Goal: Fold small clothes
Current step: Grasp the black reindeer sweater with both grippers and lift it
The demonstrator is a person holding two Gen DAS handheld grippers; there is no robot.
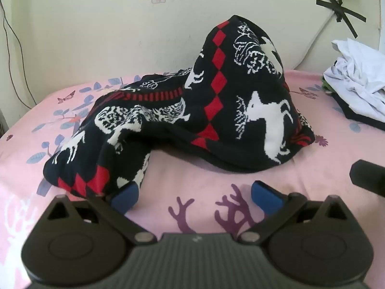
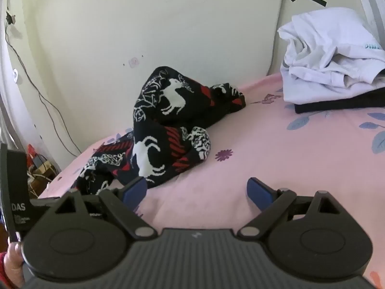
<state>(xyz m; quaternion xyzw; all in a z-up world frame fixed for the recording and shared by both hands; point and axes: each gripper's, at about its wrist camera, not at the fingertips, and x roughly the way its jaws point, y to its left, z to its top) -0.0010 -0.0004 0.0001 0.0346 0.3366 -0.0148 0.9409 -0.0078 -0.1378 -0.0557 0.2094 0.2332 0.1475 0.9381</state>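
just ahead of the left claw point(image 1: 193, 197), a bit to its left, the sweater point(image 1: 182, 110) lies crumpled on the pink sheet point(image 1: 216, 178), one part humped up tall and a sleeve-like end trailing down toward the claw's left finger. from the right claw point(image 2: 197, 192) the same sweater point(image 2: 166, 130) sits ahead and to the left, near its left finger, and a pile of white and black clothes point(image 2: 332, 57) rests well off to its upper right.

the likely trouble: the knit is bunched in layers, so a pinch at the nearest edge could catch two thicknesses at once and lift the whole lump instead of spreading it. the tall hump may also slump sideways when pulled, twisting the sleeve under the body. grabbing sheet along with the knit looks possible too, since the edge lies flat on it.

both claws are released, jaws spread wide with only sheet between the blue pads. the left claw's left pad point(image 1: 125, 196) sits right at the sweater's edge; whether it touches, i cannot tell. neither holds anything.
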